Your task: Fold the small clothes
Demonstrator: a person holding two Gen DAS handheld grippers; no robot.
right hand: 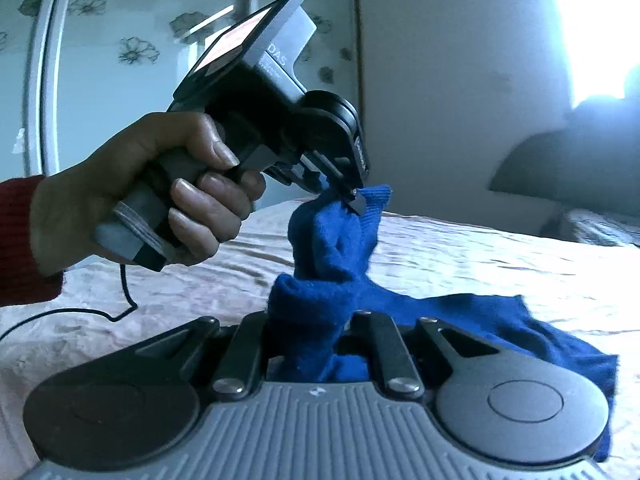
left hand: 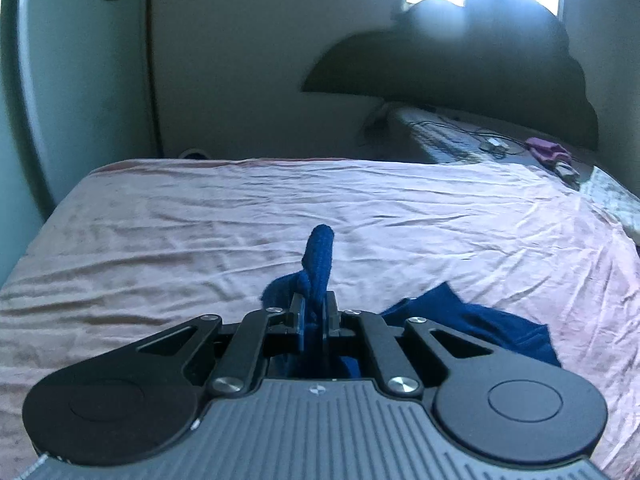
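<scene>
A small blue knitted garment (right hand: pixel 332 240) hangs lifted above the pink bedsheet (left hand: pixel 200 216). My left gripper (left hand: pixel 314 312) is shut on a ribbed end of it, and a blue tip (left hand: pixel 320 252) sticks up past the fingers. Seen from the right wrist, the left gripper (right hand: pixel 354 200) pinches the garment's upper cuff, held by a hand (right hand: pixel 168 192) in a red sleeve. My right gripper (right hand: pixel 316 336) is shut on a bunched fold of the same blue garment, its fingertips hidden by cloth. The rest of the garment (right hand: pixel 520 332) trails to the right on the sheet.
The bed's far edge meets a pale wall. A dark headboard or pillow pile (left hand: pixel 460 64) rises at the back right, with a small table (left hand: pixel 460 136) carrying cables and a purple cloth (left hand: pixel 548 152). A black cable (right hand: pixel 100 312) lies on the sheet at left. A flowered wardrobe door (right hand: pixel 132 40) stands at left.
</scene>
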